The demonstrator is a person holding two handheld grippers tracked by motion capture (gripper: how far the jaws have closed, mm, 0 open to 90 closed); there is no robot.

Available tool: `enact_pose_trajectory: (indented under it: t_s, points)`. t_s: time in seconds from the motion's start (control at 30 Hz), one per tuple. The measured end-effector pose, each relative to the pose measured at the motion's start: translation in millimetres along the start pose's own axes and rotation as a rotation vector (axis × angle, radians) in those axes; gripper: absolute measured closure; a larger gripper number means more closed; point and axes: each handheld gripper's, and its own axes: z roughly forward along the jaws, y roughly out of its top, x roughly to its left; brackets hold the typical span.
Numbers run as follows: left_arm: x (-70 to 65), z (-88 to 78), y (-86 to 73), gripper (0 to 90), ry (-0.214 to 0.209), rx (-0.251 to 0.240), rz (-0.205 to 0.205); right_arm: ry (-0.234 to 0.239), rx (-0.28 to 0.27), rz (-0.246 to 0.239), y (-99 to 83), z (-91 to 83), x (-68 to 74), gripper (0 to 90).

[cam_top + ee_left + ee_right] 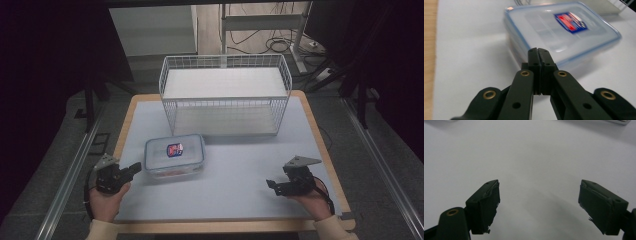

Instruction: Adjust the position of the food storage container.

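Note:
A clear plastic food box (175, 156) with a blue-rimmed lid and a red and blue label lies flat on the white mat, left of centre. In the left gripper view the box (564, 32) fills the space just beyond the jaw tips. My left gripper (135, 168) is shut with nothing in it, its tips a short way from the box's near left corner; its jaws (539, 53) meet flat together. My right gripper (271, 185) rests at the front right of the mat, held in a hand. It is open (539, 205), with bare mat between the pads.
A white wire basket (225, 95) with two shelves stands at the back of the mat (240, 175). The mat lies on a wooden table (320, 130). Metal rails (70, 175) run along both sides, and a desk frame with cables (280, 42) stands beyond.

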Motion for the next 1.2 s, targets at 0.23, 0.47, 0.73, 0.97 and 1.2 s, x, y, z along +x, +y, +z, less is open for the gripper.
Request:
enact_pose_trajectory:
  t_s: [0.23, 0.47, 0.73, 0.97, 1.2]
  points:
    - [23.3, 19.5, 14.8, 90.0, 0.022, 0.009, -0.021, -0.014, 0.002, 0.005, -4.7, -3.4, 0.7, 17.6]
    - [37.1, 38.0, 22.3, 90.0, 0.015, 0.041, -0.027, -0.030, 0.010, 0.015, -10.1, -5.0, -1.5, 17.7]
    - [37.1, 51.6, 26.8, 90.0, -0.015, 0.053, -0.021, -0.034, 0.012, 0.014, -11.4, -6.3, 0.2, 17.6]
    - [36.3, 54.6, 28.9, 90.0, -0.029, 0.040, -0.031, -0.032, 0.012, 0.012, -11.5, -6.2, -0.4, 17.7]
    - [19.3, 70.7, 37.0, 90.0, -0.048, 0.053, 0.009, -0.031, 0.011, 0.013, -12.0, -5.9, -2.2, 17.7]
